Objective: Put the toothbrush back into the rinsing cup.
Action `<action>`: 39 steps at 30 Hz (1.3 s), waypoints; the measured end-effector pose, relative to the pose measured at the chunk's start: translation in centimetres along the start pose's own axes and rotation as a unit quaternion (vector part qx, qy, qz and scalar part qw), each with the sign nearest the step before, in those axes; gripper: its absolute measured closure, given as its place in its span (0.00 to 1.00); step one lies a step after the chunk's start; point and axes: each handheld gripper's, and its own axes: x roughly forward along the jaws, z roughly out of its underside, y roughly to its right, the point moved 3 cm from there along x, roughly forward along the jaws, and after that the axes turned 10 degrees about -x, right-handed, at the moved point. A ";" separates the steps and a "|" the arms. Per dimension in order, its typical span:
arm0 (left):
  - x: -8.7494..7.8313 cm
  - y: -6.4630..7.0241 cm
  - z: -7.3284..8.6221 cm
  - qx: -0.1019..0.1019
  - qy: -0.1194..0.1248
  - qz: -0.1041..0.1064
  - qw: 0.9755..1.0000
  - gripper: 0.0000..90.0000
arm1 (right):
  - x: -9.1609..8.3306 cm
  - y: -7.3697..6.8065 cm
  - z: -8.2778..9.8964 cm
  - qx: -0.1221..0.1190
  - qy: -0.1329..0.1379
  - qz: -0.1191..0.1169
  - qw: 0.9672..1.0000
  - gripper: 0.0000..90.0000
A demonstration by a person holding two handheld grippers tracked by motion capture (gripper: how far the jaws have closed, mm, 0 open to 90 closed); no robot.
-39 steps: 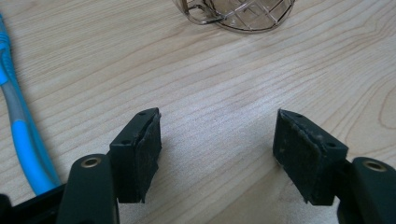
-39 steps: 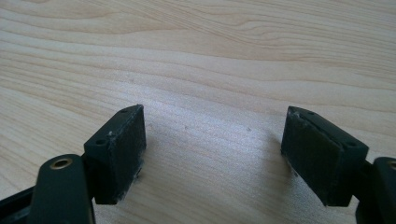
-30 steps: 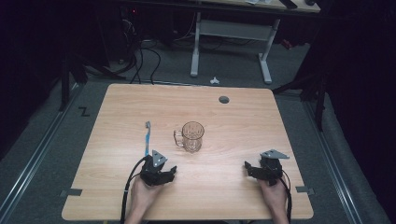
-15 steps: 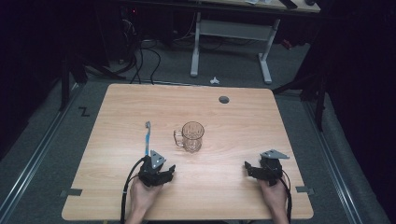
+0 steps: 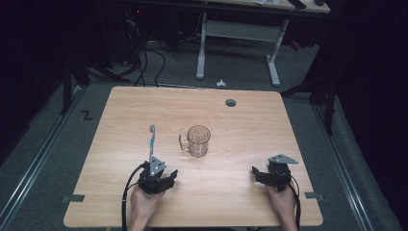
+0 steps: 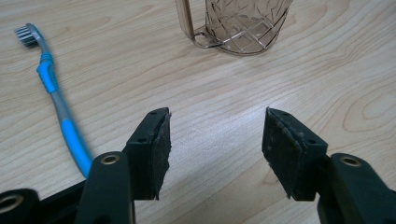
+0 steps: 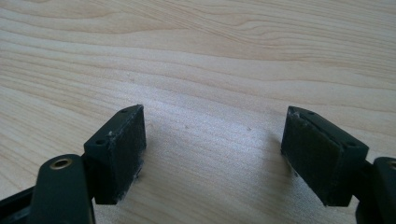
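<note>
blue-and-grey plastic toothbrush [image 6: 58,105] lying left of frame, long axis running up-left, bristles far end | left gripper [image 6: 215,140] nearer, jaws apart, just been closing, nothing between | right gripper [image 7: 212,149] jaws apart, empty | clear faceted glass mug [image 6: 236,23] top centre

Blue-and-grey toothbrush [image 6: 56,100], brownish diamond-patterned clear mug [image 6: 236,23], pale wood-grain table [image 5: 240,125], black fingers [image 6: 156,149]

Blue toothbrush [image 5: 152,140] flat beside upright glass mug [image 5: 197,141]
</note>
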 end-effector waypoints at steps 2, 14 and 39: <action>-0.2 -0.2 0.0 -0.003 -0.002 0.004 1.000 0.49 | 0.0 0.0 0.0 0.000 0.000 0.000 1.000 0.25; -0.5 -0.7 -0.1 -0.002 -0.018 0.005 1.000 0.51 | 0.0 0.0 0.0 0.000 0.000 0.000 1.000 0.25; -2.3 -3.5 -1.5 -0.027 -0.021 -0.008 0.999 0.50 | 0.0 0.0 0.0 0.000 0.000 0.000 1.000 0.25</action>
